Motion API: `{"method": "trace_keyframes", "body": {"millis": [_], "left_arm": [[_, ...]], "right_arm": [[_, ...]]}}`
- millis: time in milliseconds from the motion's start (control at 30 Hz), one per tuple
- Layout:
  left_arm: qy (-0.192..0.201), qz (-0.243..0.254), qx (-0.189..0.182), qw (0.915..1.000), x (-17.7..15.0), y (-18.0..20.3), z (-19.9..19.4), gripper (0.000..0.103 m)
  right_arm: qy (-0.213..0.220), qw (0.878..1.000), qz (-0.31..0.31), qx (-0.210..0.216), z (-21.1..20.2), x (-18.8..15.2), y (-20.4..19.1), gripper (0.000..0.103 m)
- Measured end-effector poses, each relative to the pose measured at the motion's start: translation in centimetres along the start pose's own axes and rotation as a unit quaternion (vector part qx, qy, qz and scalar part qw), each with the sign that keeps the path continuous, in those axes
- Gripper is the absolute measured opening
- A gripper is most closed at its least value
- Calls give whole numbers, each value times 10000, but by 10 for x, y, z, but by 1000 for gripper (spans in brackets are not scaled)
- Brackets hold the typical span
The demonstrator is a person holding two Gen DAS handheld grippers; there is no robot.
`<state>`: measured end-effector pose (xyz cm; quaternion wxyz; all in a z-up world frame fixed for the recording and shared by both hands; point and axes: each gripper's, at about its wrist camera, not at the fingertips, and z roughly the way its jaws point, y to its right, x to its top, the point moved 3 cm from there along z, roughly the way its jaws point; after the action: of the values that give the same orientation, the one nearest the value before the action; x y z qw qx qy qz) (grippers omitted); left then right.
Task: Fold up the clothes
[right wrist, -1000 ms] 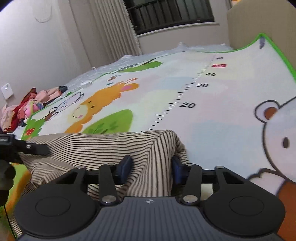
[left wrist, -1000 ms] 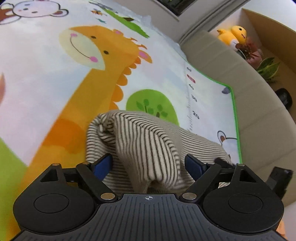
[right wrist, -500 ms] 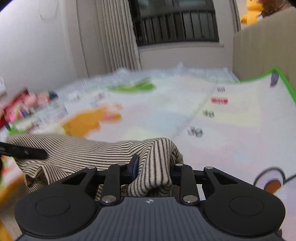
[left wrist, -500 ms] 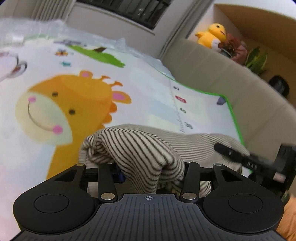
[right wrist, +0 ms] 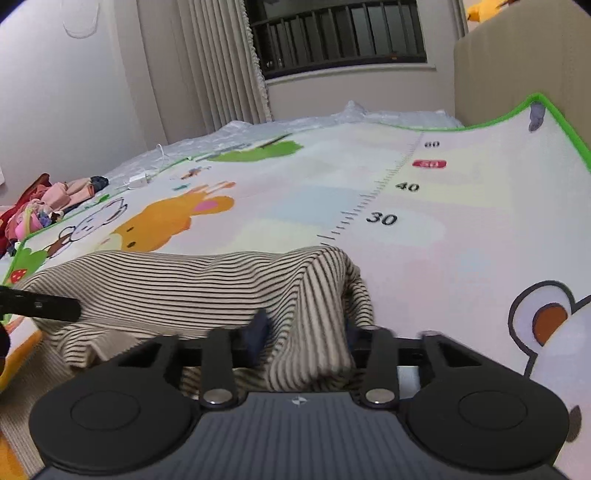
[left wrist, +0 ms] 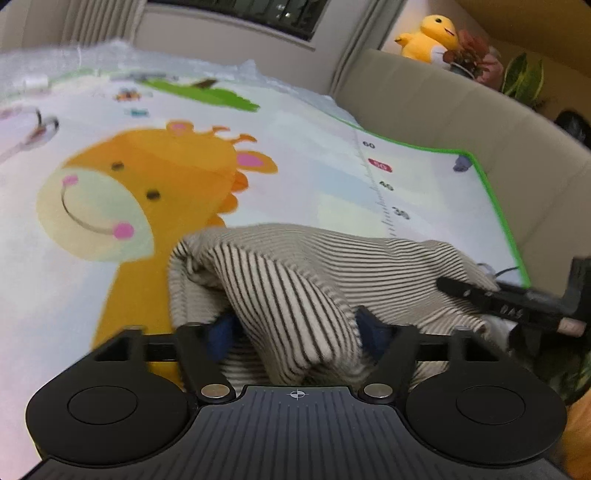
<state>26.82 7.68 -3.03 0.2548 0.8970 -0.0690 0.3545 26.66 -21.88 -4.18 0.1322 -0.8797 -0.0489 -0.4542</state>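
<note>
Left wrist view: left gripper (left wrist: pixel 295 332) is clenched on a bunched fold of the striped shirt (left wrist: pixel 332 266). Blue pads sit at 9 and 3 o'clock of the pinched cloth, which fills the gap between them. Shirt is raised off the play mat (left wrist: pixel 314 177) and drapes from centre frame toward 3 o'clock, where a black finger of the right gripper (left wrist: pixel 491 295) presses against its far end. More striped cloth lies below the fold, close to the gripper body. Mat print: giraffe (left wrist: pixel 147 192) at 10 o'clock of the shirt, number ruler (left wrist: pixel 384 188) at 1 o'clock, green border beyond it. Beige sofa (left wrist: pixel 443 122) runs along the mat edge at 1–2 o'clock, with a yellow plush toy (left wrist: pixel 428 33) on top and plant leaves (left wrist: pixel 524 77) beside it. Frame is slightly blurred.

Right wrist view: right gripper (right wrist: pixel 303 332) is clamped on the shirt's (right wrist: pixel 184 288) other corner; cloth is squeezed between the blue pads and hangs down over the gripper body. Shirt stretches from centre toward 9 o'clock, held up off the mat (right wrist: pixel 443 221), ending at the black finger of the left gripper (right wrist: pixel 40 306) at the frame edge. Ruler (right wrist: pixel 388 192) is at 1 o'clock of the shirt, bear print (right wrist: pixel 554 332) at 3 o'clock. Pile of pink and red clothes (right wrist: pixel 40 206) lies off the mat at 10 o'clock. Curtains (right wrist: pixel 214 62) and a dark window (right wrist: pixel 343 33) at 12 o'clock.
</note>
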Motion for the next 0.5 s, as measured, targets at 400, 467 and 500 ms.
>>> {"method": "trace_keyframes", "body": {"millis": [400, 467, 500], "left_arm": [[257, -80, -375, 9989, -18, 26, -60, 41], [260, -11, -429, 9987, -28, 33, -70, 41], [262, 24, -456, 9986, -33, 36, -76, 41]], "right_arm": [[443, 9967, 204, 643, -105, -12, -19, 20], [446, 9963, 274, 675, -115, -19, -18, 20], [422, 9964, 314, 667, -117, -24, -17, 20]]}}
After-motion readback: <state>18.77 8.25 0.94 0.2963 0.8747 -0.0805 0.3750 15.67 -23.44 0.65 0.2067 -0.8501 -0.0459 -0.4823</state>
